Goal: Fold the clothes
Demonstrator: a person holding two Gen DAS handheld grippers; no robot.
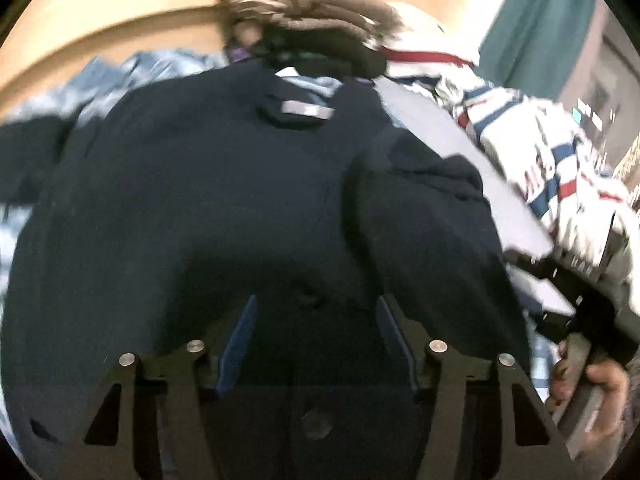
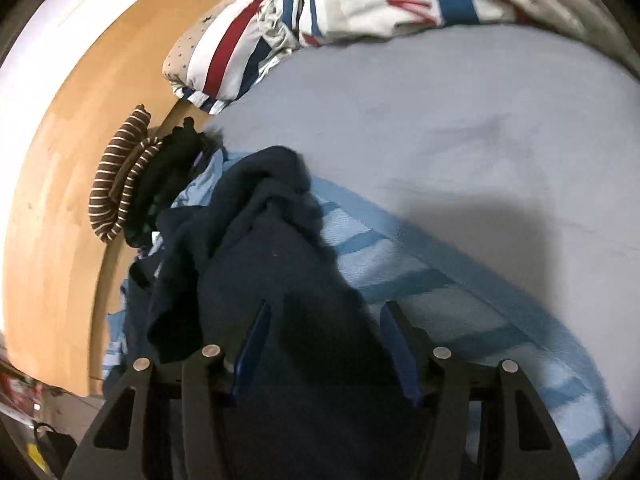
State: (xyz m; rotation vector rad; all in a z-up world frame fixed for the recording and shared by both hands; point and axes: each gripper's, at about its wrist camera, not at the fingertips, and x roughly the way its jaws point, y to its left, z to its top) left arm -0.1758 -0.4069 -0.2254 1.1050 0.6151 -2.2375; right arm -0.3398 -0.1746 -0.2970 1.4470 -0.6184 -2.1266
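dark navy top [image 1: 224, 184] spread flat; one sleeve bunched

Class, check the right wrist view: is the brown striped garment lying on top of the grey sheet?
No. The brown striped garment lies against the wooden board, beside the grey sheet.

**A bed against pale wood**

We see a bed with a grey-blue sheet [image 2: 440, 120], a light wooden headboard [image 2: 60, 200] curving behind it, a white wall [image 2: 60, 12] above, and a teal curtain [image 1: 532, 20] at the side.
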